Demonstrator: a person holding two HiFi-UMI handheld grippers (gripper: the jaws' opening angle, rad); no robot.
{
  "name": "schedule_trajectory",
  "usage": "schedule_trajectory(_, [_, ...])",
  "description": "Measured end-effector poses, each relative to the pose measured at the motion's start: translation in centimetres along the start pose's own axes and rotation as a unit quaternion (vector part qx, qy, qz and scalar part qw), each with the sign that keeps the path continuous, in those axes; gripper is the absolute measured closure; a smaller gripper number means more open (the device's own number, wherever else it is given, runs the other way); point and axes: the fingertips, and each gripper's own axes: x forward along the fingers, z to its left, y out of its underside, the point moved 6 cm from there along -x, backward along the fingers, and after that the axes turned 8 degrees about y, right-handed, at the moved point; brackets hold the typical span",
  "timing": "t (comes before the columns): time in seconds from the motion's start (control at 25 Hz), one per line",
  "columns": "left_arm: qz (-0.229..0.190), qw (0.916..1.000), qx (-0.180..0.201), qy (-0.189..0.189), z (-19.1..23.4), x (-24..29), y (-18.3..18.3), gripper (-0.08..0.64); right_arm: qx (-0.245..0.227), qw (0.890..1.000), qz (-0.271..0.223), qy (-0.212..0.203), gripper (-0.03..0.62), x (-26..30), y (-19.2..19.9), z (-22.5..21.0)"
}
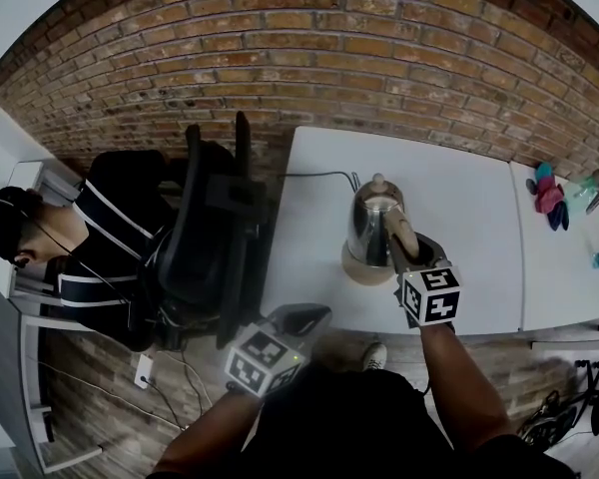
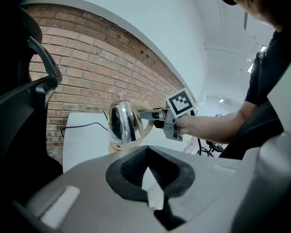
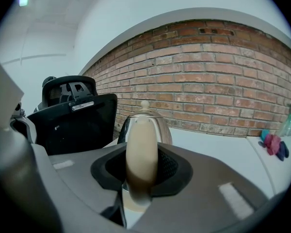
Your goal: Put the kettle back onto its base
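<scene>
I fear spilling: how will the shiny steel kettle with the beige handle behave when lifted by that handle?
The shiny steel kettle is likely rigid. Held by its beige handle in the right gripper, it may tilt spout-down. Its polished body looks slippery.

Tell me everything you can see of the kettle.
The kettle has a shiny steel body, a beige handle and a beige-knobbed lid. It stands upright, apparently seated on its round beige base on the white table near the brick wall. The right tongs are clamped on its handle; nothing else touches it.
</scene>
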Motion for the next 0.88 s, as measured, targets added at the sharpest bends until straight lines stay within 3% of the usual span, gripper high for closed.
schedule_trajectory(0.88, [0.005, 1.0000, 0.002, 0.007, -1.2, -0.1, 0.6, 0.558, -0.013, 1.000, 0.005, 0.001, 0.472, -0.9, 0.9, 1.0])
